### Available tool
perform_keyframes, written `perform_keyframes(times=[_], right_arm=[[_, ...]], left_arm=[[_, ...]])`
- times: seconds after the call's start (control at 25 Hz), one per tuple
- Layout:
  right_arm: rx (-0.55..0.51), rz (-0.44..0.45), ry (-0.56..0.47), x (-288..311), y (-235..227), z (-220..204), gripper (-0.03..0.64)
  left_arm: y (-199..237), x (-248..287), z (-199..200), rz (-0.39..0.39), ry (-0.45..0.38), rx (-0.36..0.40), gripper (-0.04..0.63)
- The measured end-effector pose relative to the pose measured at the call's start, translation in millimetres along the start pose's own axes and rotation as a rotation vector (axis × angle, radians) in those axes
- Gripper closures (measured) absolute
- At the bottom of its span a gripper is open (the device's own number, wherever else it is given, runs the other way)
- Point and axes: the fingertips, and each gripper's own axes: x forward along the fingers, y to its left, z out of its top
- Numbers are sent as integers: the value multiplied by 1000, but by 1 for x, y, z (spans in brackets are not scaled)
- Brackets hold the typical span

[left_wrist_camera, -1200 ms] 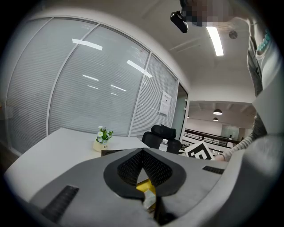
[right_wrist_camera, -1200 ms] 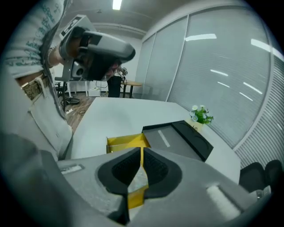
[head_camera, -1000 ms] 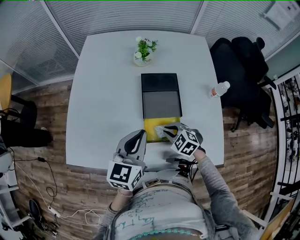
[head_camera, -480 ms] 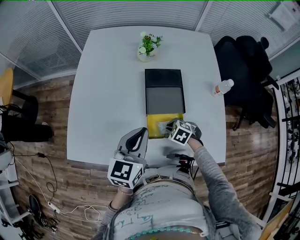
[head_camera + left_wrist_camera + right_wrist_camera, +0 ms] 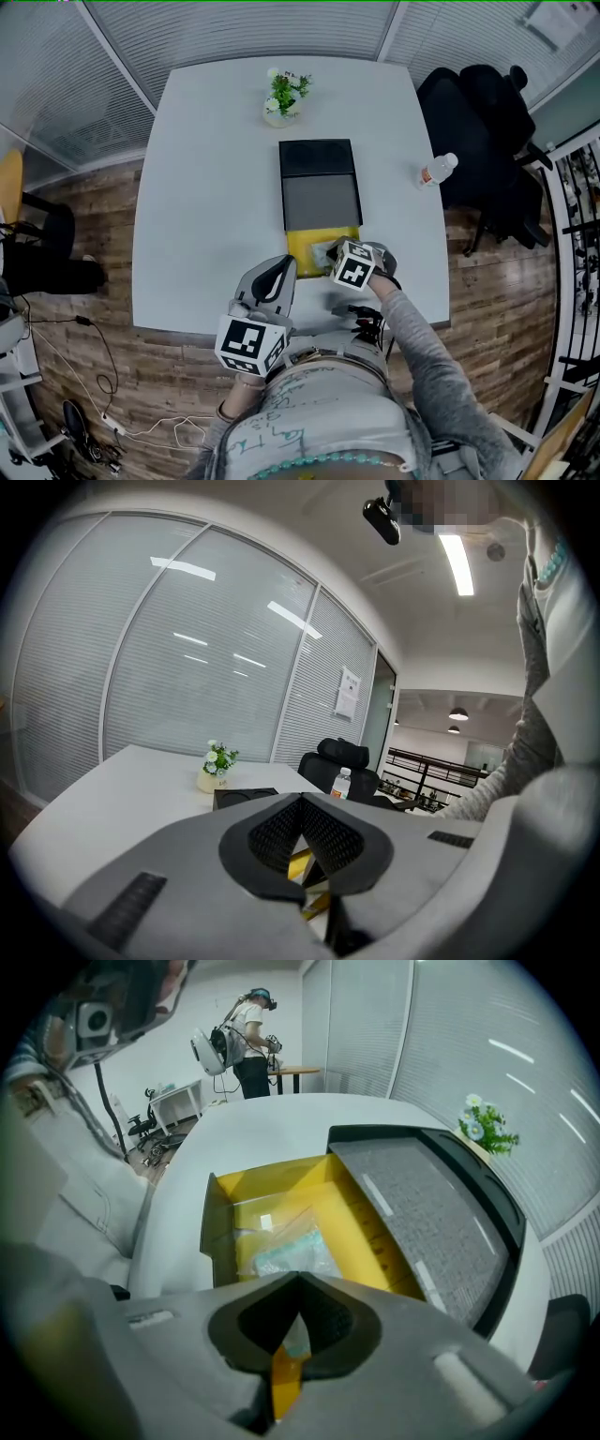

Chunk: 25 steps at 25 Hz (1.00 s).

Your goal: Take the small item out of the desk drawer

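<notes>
Right gripper (image 5: 298, 1283): just closed, pinching clear plastic packet (image 5: 281, 1246) (thin edge)
Yellow drawer (image 5: 352, 1206): open, packet lying inside, below fingertips
Left gripper (image 5: 300, 801): jaws together, empty

Office meeting room: a white table (image 5: 206, 187) stands on a wood-look floor (image 5: 103, 216), walled by glass partitions with blinds (image 5: 244, 28), black swivel chairs (image 5: 478, 103) at one side. A potted plant (image 5: 283, 97) and a water bottle (image 5: 437, 171) sit on the table. Overhead are strip lights (image 5: 459, 562); a notice (image 5: 348, 692) hangs on the glass, and another desk (image 5: 173, 1099) shows beyond.
</notes>
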Motion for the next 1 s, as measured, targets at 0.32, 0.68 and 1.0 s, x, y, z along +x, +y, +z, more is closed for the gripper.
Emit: perform_keyframes(times=[0.32, 0.68, 1.0], right_arm=[[-13, -5, -1, -1, -1, 0, 614], [-15, 9, -22, -3, 4, -2, 614], [-73, -25, -17, -23, 1, 3, 614]], left_arm=[[-3, 0, -2, 0, 16, 5, 597], [-6, -6, -4, 1, 14, -8, 597], [-13, 1, -3, -21, 20, -17, 597]])
